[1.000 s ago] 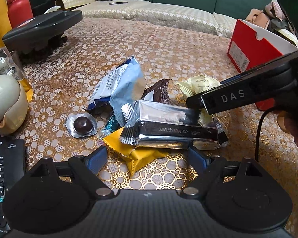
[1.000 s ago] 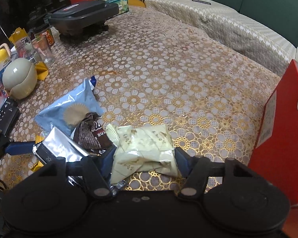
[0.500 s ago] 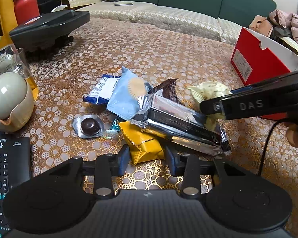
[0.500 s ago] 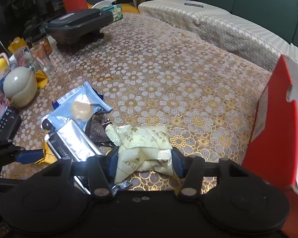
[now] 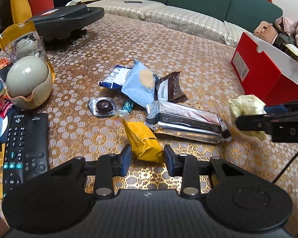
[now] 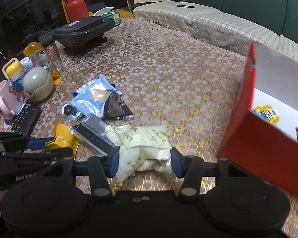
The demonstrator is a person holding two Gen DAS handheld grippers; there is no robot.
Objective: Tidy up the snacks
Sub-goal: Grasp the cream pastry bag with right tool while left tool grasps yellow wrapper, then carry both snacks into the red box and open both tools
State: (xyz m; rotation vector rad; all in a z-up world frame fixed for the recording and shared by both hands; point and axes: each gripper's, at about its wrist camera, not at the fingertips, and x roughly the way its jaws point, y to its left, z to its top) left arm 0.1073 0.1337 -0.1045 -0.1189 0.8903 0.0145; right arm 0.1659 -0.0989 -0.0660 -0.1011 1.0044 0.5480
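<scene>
My left gripper (image 5: 147,158) is shut on a yellow snack packet (image 5: 144,139), held just above the table. My right gripper (image 6: 144,161) is shut on a pale green wrapped snack (image 6: 144,147), lifted off the table beside the open red box (image 6: 264,138); the same snack (image 5: 246,107) shows in the left wrist view near the box (image 5: 268,77). On the table lie a silver foil pack (image 5: 185,121), a light blue cookie packet (image 5: 141,83), a brown chocolate packet (image 5: 169,90) and a foil cup with a dark chocolate (image 5: 102,107).
A black remote (image 5: 24,148), a grey-green egg-shaped pot (image 5: 27,81) and a glass (image 5: 25,43) stand at the left. A black appliance (image 5: 63,20) and a red bottle (image 5: 40,0) are at the back left. A sofa (image 5: 188,19) runs behind the table. A pink mug (image 6: 3,100) is far left.
My left gripper closed on the yellow packet and drew it back out from under the silver pack. My right gripper lifted the pale green snack and carried it right, up to the red box.
</scene>
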